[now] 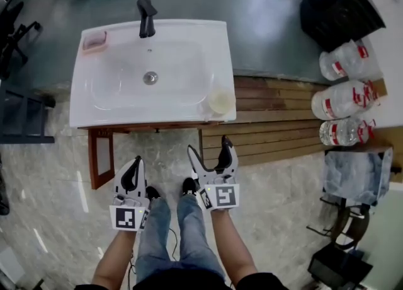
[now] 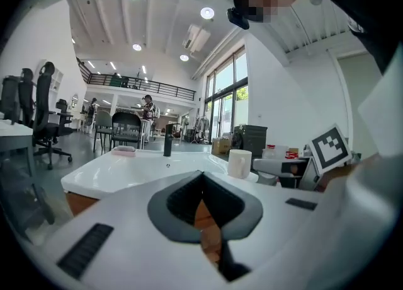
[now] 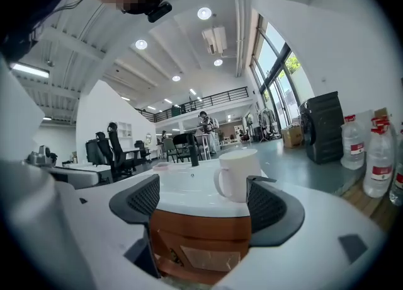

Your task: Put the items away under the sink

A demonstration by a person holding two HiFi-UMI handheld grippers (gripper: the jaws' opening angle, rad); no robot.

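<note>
A white sink top (image 1: 189, 103) rests on a wooden cabinet (image 3: 200, 238) right in front of me. A white mug (image 1: 221, 101) stands on its front right corner, and a pink soap dish (image 1: 94, 41) lies at the back left beside the black faucet (image 1: 146, 16). My left gripper (image 1: 136, 160) is shut and empty, held low before the cabinet. My right gripper (image 1: 208, 146) is open and empty just below the sink's front edge. In the right gripper view the mug (image 3: 238, 174) stands beyond the open right gripper (image 3: 204, 199). The left gripper (image 2: 201, 178) shows shut, with the mug (image 2: 239, 162) ahead to its right.
A cabinet door (image 1: 101, 156) stands open at the front left. Three large water bottles (image 1: 343, 99) lie at the right beside a wooden slat platform (image 1: 277, 121). A black bin (image 1: 340, 8) sits at the back right. Office chairs (image 1: 12, 30) are at the left.
</note>
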